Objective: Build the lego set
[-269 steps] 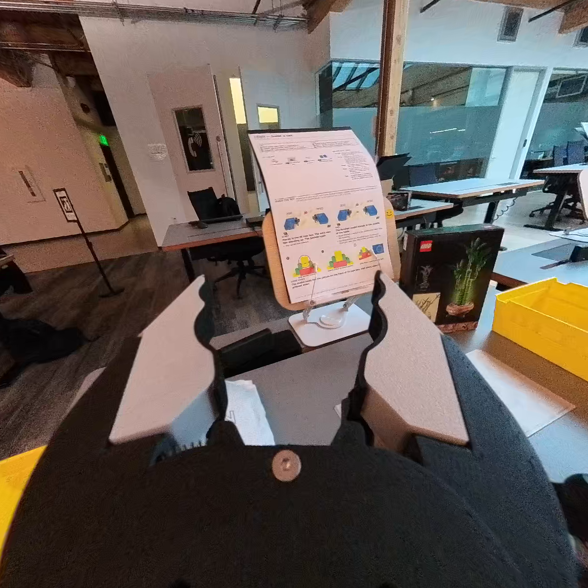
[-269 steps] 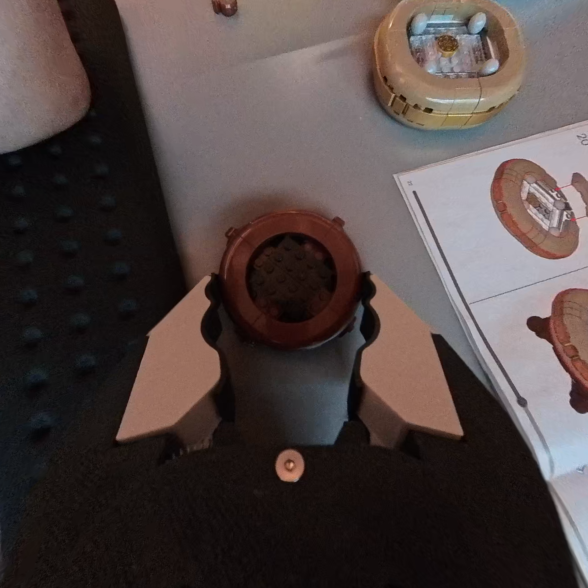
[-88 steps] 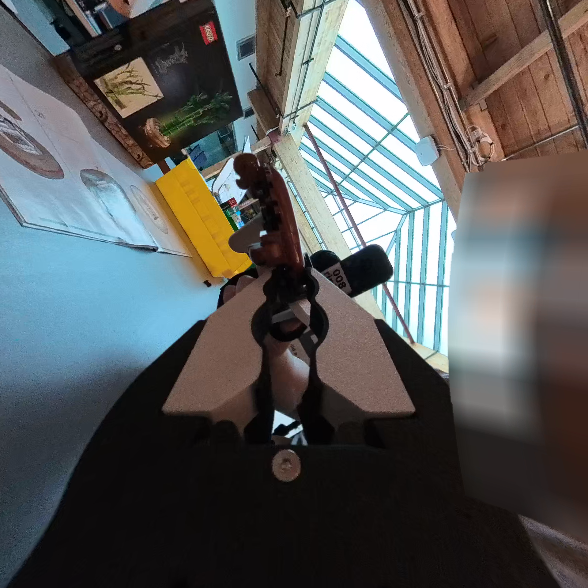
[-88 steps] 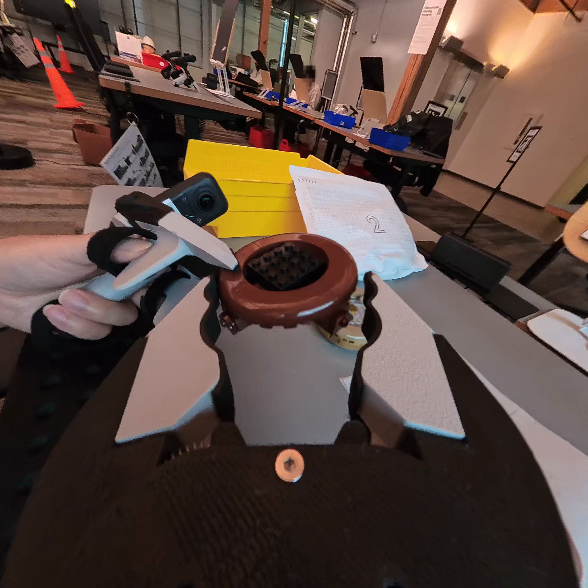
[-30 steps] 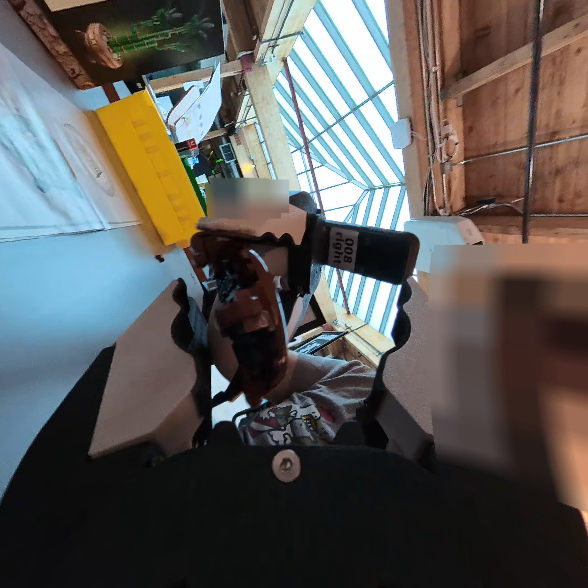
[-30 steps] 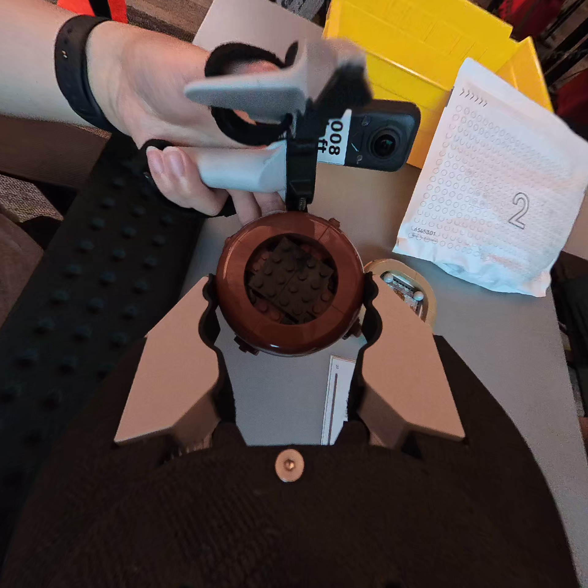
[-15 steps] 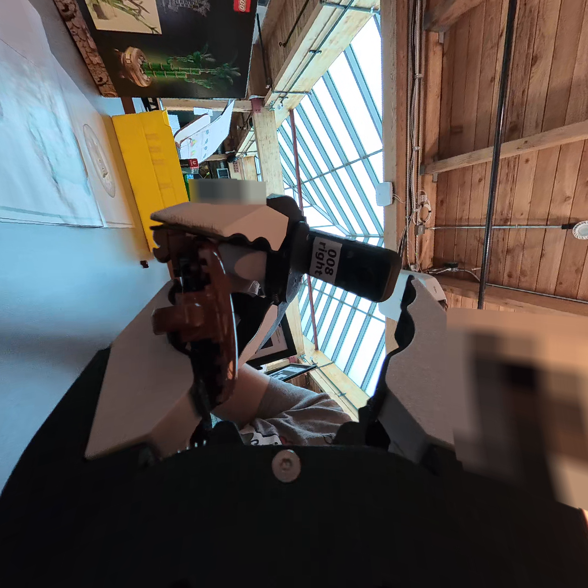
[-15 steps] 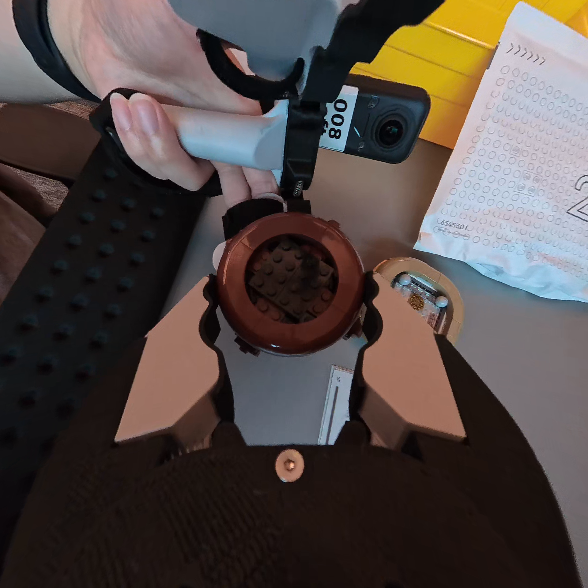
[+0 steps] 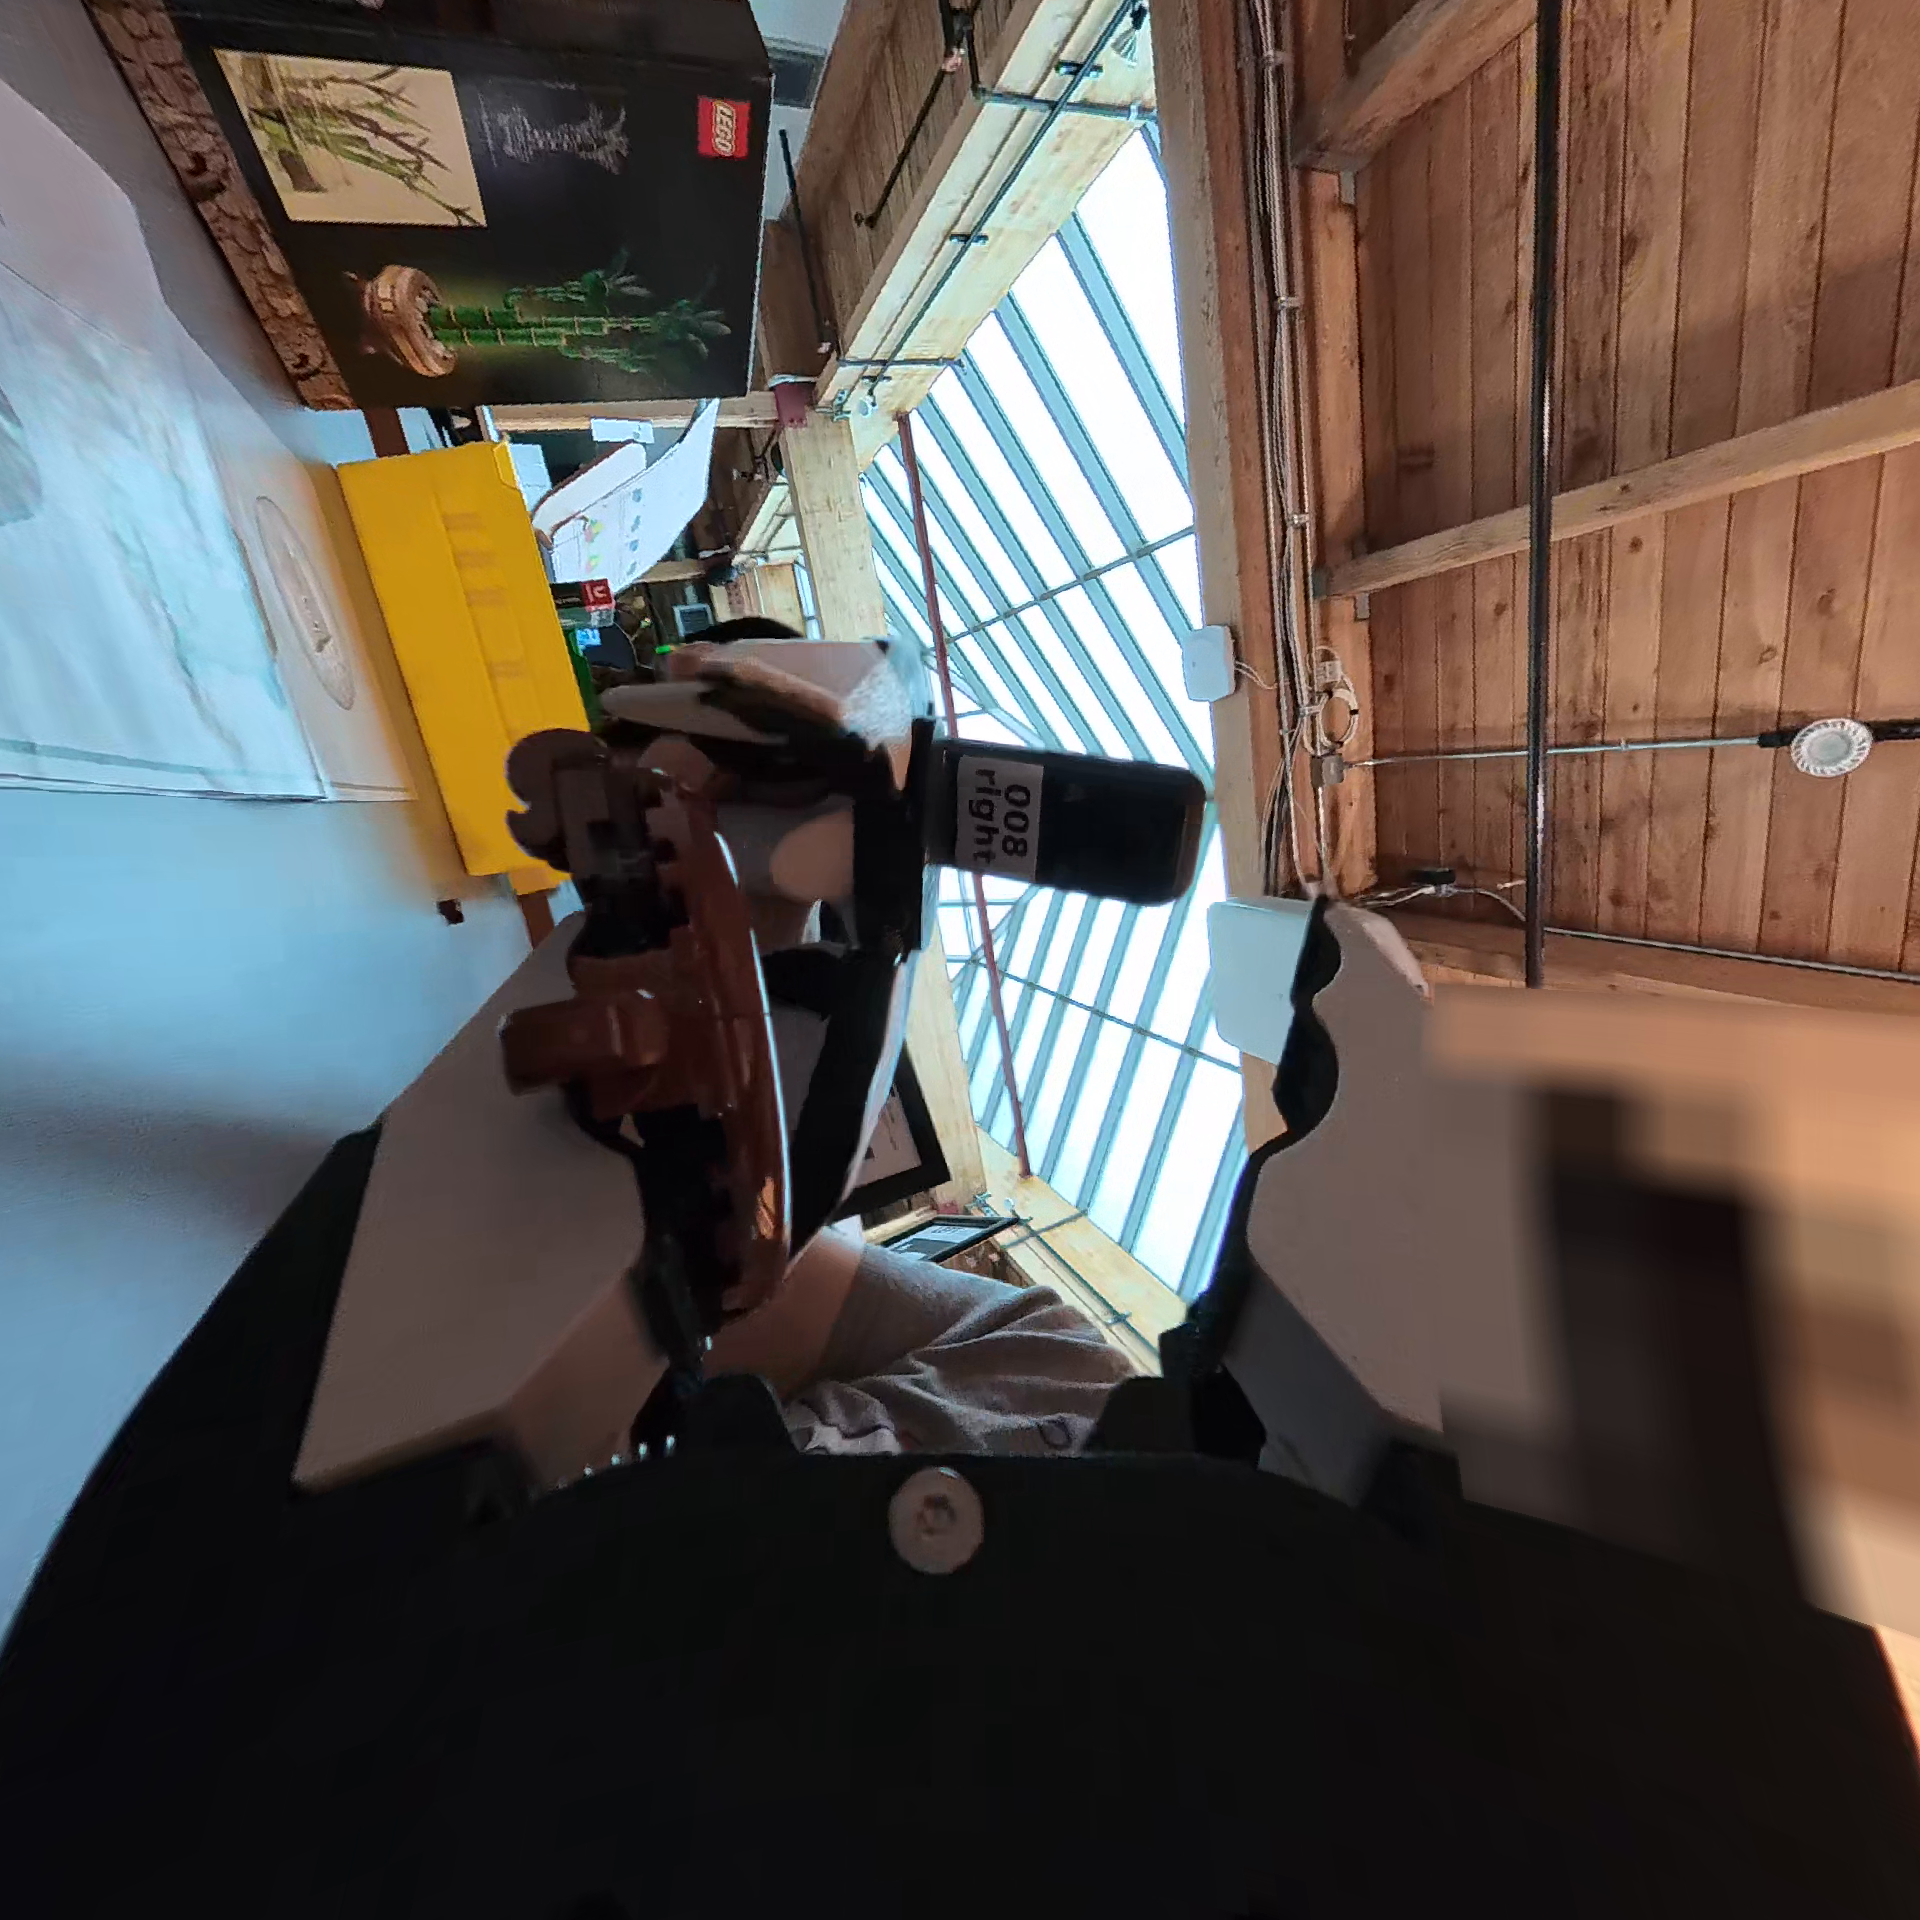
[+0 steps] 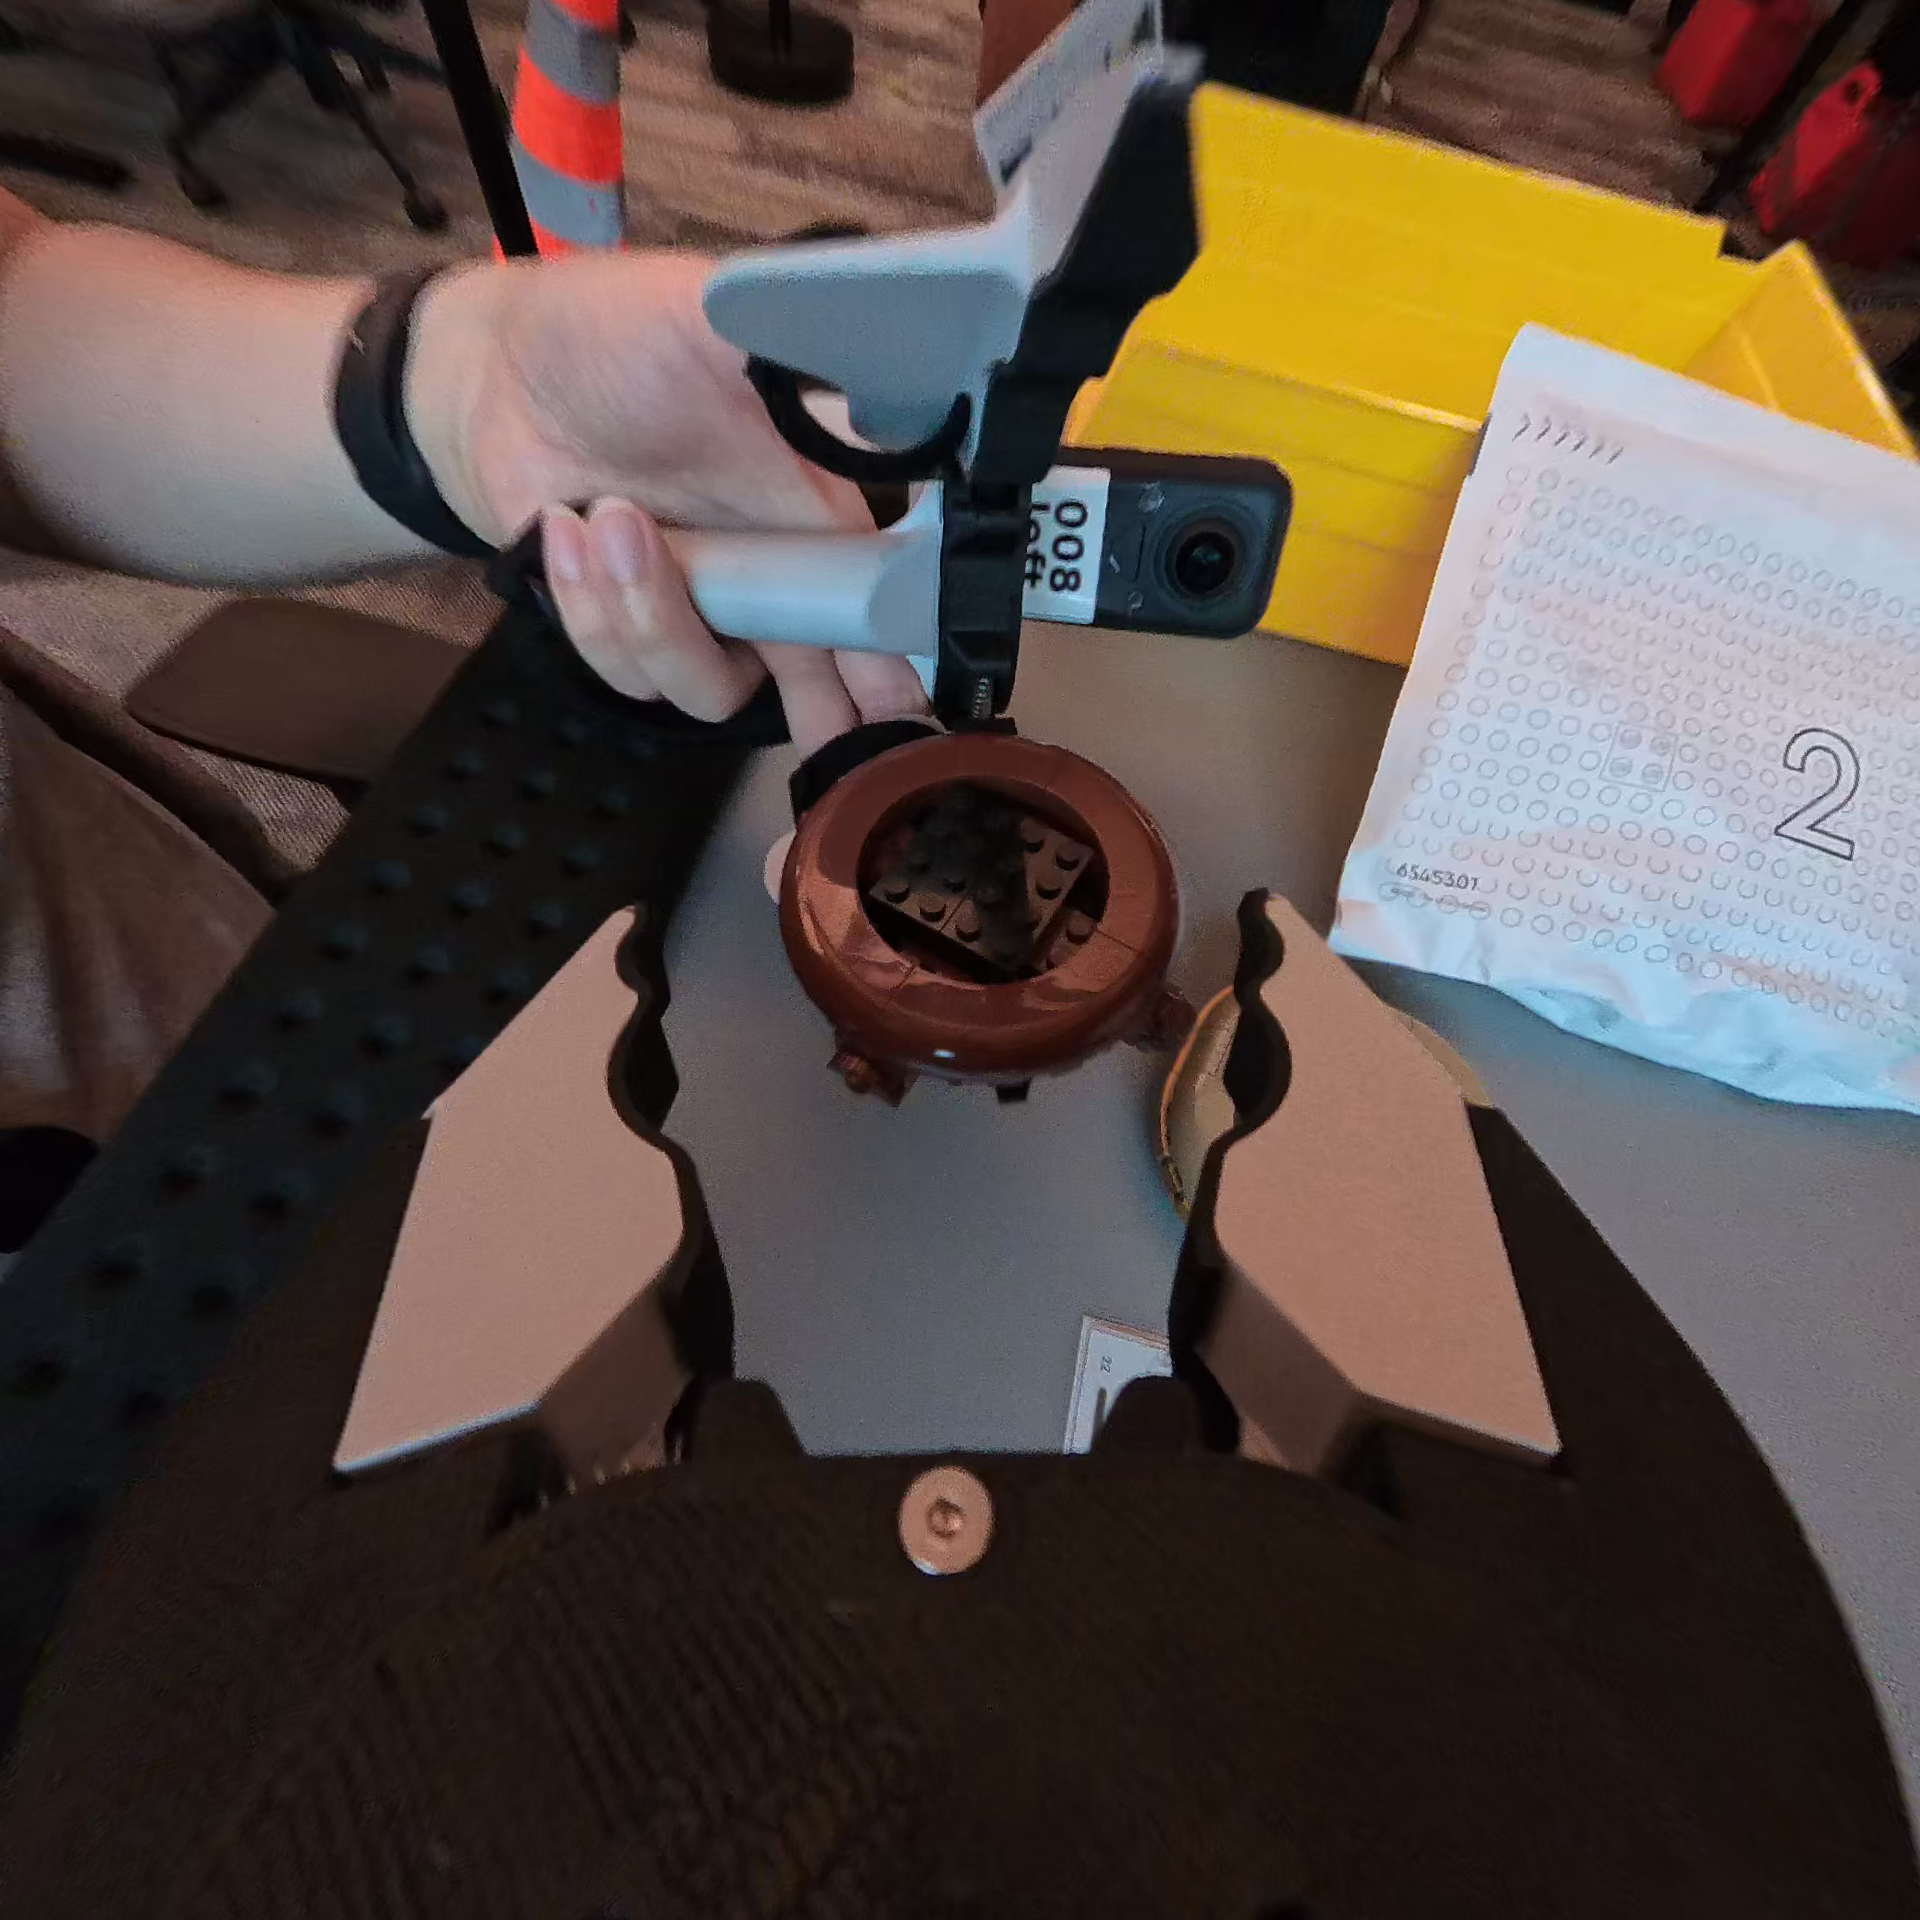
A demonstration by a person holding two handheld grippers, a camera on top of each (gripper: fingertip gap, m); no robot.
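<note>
A round brown lego ring [image 10: 977,914] with dark studded plates inside hangs above the grey table [image 10: 935,1247], just past my right gripper's fingertips. My right gripper [image 10: 940,914] is open and its fingers do not touch the ring. In the left wrist view the ring [image 9: 665,1039] is edge-on and lies against one finger [image 9: 488,1195] of my left gripper [image 9: 935,935], whose jaws stand wide apart. What carries the ring is unclear. A hand holds the left gripper [image 10: 862,447] just beyond the ring. A tan lego base [image 10: 1195,1060] sits on the table, partly hidden.
A white numbered parts bag [image 10: 1662,748] and a yellow bin [image 10: 1351,312] lie behind the ring. A black studded mat [image 10: 364,987] runs along the left. The open instruction booklet [image 9: 125,571], the lego box [image 9: 499,187] and a second yellow bin [image 9: 457,644] are across the table. Some 4 centimeters of space lies between my two pairs of fingers.
My right gripper has opened and pulled back from the brown ring, which now tilts and sits farther off. The ring stays against the left gripper's finger; the left jaws remain open.
</note>
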